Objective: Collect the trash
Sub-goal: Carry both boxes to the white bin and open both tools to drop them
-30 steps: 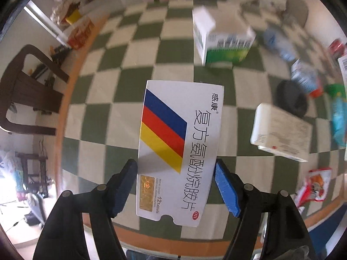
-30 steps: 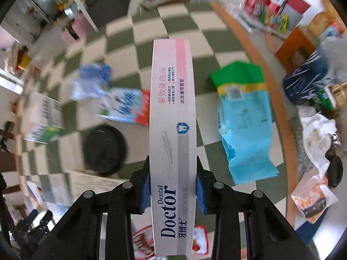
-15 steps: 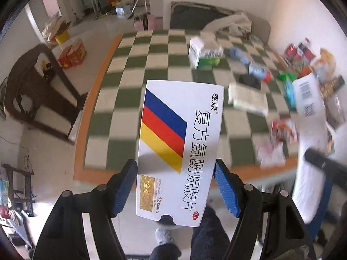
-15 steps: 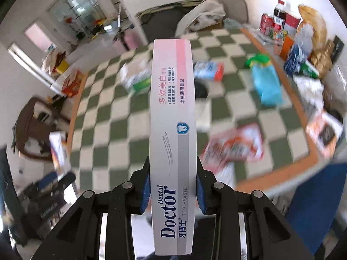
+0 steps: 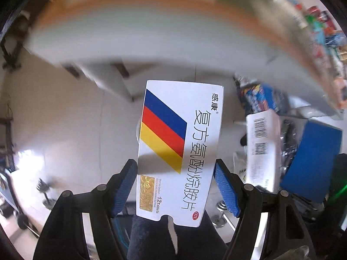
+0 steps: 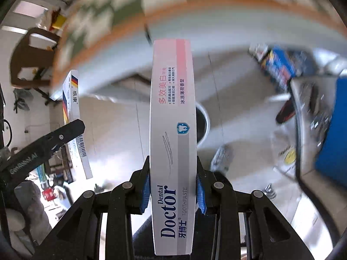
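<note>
The left tongs (image 5: 175, 186) clamp a flat white cardboard medicine box with blue, red and yellow stripes (image 5: 177, 149) between ribbed blue pads (image 5: 225, 190). The right tongs (image 6: 173, 191) grip a long, narrow white-and-pink cardboard toothpaste box (image 6: 172, 143). Both boxes hang above the pale tiled floor (image 6: 117, 130), beside the blurred orange-edged desk (image 5: 151, 30).

Motion blur smears the table edge (image 5: 151, 28) beyond reading.

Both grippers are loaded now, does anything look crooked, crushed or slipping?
Nothing stands out. The left gripper clamps the medicine box squarely; the right gripper clamps the toothpaste box straight. Neither box looks crushed.
</note>
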A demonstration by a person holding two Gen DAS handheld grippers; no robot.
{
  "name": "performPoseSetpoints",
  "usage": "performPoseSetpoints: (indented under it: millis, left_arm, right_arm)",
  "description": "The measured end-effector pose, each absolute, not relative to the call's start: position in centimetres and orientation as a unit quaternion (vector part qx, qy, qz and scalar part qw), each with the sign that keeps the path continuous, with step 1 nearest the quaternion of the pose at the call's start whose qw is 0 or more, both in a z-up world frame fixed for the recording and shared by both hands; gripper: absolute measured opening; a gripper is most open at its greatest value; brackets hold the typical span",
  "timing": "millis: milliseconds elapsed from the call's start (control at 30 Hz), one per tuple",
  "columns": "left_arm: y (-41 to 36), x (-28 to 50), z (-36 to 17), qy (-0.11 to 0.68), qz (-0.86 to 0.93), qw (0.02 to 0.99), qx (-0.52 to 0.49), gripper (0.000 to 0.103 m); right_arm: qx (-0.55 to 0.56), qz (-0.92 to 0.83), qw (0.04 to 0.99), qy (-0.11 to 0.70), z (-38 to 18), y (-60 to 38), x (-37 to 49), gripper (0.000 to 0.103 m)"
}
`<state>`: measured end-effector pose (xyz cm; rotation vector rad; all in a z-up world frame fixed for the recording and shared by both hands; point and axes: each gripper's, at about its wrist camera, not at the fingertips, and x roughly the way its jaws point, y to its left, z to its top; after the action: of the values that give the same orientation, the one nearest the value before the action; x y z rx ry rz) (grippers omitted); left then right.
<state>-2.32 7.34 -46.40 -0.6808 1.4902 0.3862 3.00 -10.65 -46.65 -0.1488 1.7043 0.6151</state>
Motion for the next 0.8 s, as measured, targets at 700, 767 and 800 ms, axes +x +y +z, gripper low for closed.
performPoseSetpoints:
  millis: [700, 767, 800]
  left_arm:
    - [9.8, -4.3, -74.4, 0.725, 0.225, 0.605, -0.239, 0.102]
    - [10.0, -4.9, -73.8, 0.726, 0.238, 0.604, -0.227, 0.102]
    - [10.1, -5.2, -73.5, 0.724, 0.238, 0.605, -0.228, 0.102]
  right_arm:
    - [-0.144, 0.209, 0.548, 0.797, -83.5, -7.6, 4.3, 0.099]
    - [-0.163, 0.198, 0.562, 0.786, -82.9, -7.5, 4.2, 0.103]
    - [-0.18, 0.195, 0.571, 0.777, -82.4, -7.4, 4.0, 0.103]
